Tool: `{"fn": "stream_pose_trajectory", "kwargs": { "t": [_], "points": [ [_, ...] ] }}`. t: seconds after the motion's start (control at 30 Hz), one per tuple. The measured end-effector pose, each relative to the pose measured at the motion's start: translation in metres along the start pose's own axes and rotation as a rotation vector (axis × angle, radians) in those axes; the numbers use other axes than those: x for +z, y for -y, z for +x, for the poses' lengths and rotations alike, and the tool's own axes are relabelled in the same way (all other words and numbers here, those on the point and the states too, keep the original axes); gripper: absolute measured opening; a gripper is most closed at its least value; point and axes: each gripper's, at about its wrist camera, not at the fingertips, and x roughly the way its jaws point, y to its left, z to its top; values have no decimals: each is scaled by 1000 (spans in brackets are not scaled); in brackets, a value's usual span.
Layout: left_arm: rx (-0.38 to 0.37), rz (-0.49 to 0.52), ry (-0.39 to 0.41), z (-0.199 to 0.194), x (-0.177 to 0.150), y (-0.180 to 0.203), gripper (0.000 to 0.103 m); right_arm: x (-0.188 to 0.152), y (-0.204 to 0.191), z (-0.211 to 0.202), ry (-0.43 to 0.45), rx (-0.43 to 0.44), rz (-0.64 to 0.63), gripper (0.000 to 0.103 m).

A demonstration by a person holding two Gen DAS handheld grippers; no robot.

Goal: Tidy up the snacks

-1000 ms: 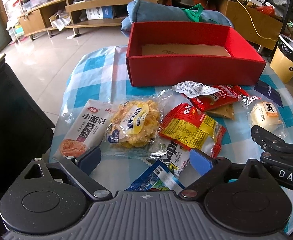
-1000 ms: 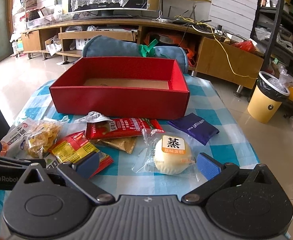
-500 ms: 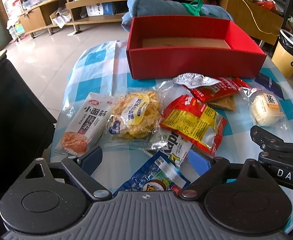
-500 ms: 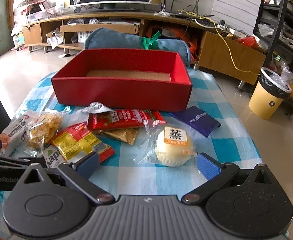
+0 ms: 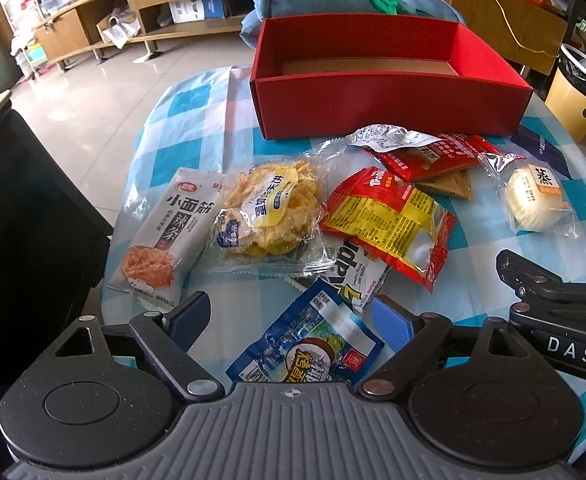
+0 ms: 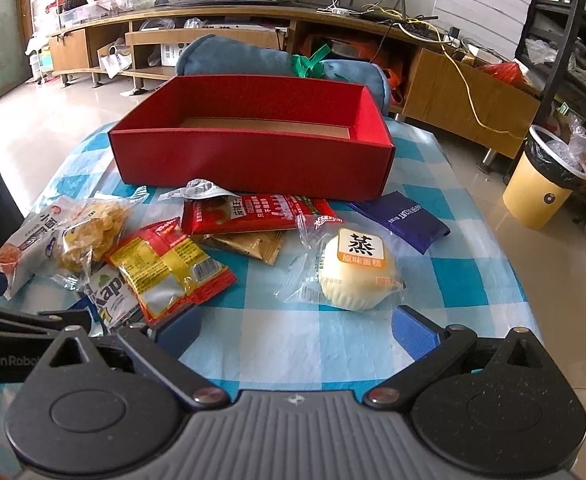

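Left wrist view is showing a blue-and-white checked tablecloth spreading under a scatter of snacks, with a pale tiled floor and a long wooden TV bench lying beyond the red box. That box is sitting at the far side of the cloth, its brown cardboard floor looking bare where visible. Nearer than the box, the packets are crowding together: a white spicy-strip packet, a clear bag of yellow crisps touching it, a red-and-yellow packet overlapping a white Kapi sachet, and a blue coconut packet lying nearest. The left gripper is hovering with jaws spread, that blue packet sitting between them, untouched. Right wrist view is catching the right gripper also spread wide, holding nothing, with the wrapped steamed cake just ahead of it. A purple packet is lying right of the box's near corner, and bare checked cloth is running from there to the table's right edge. A yellow bin is standing on the floor off to the box's right.
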Motion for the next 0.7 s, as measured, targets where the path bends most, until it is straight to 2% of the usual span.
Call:
{"fn": "stream_pose_trajectory", "kwargs": {
  "t": [0.7],
  "points": [
    [0, 3, -5, 2, -3, 0, 91, -2, -1, 2, -14, 3, -7, 100]
  ]
}}
